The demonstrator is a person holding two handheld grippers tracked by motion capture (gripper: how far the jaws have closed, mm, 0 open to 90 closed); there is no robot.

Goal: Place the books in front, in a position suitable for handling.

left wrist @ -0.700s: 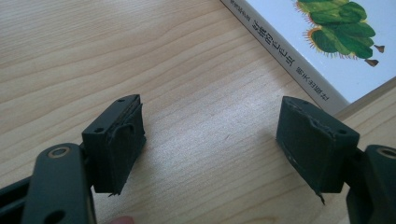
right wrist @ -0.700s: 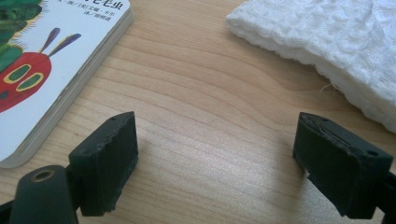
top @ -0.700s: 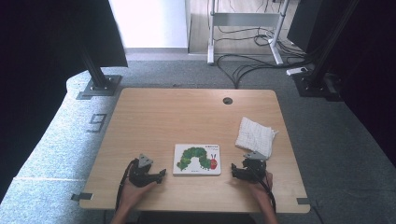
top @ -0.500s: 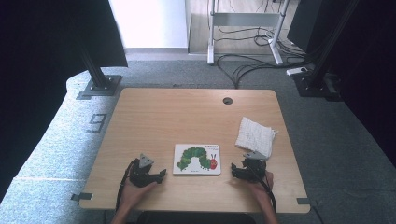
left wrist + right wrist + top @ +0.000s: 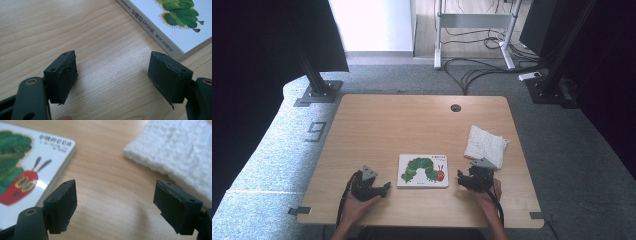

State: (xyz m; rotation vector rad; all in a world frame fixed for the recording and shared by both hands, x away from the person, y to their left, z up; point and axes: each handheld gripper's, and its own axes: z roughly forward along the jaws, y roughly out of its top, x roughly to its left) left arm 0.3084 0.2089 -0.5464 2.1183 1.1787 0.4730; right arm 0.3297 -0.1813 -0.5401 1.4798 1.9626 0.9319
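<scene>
Flat white board book with green caterpillar cover lies on the light wooden bench, long axis running side to side between my hands. My left gripper sits just left of the book, my right gripper just right of it, about equally near. Both gape wide, holding nothing. White folded cloth lies right of the book.
</scene>
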